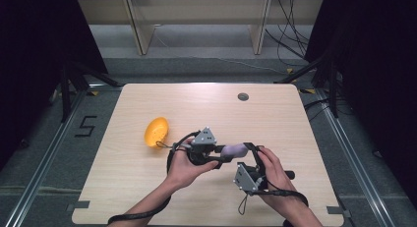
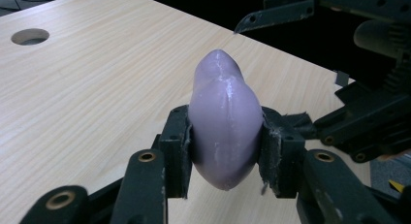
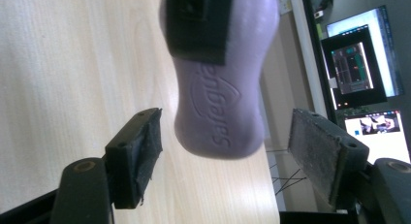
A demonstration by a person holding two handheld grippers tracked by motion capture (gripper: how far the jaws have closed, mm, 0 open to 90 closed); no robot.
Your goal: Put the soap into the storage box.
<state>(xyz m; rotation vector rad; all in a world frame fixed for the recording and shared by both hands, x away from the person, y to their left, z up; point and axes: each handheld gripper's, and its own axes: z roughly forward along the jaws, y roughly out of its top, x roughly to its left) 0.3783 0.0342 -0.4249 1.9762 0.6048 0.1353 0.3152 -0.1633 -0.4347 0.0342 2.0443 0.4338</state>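
A purple soap bar [image 2: 224, 120] is clamped between the fingers of the left gripper [image 1: 223, 155], above the near middle of the worktop [image 1: 275, 119]. The right gripper [image 3: 225, 151] is held with fingers apart around the bar's free end. An orange bowl [image 1: 157, 131] is seen to the left.

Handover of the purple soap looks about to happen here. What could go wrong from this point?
1. The left gripper pinches the purple soap bar only around its rounded middle; the smooth, glossy surface might slip.
2. The right gripper is open around the bar's free end, touching nothing; if the left lets go early, the bar probably drops onto the table.
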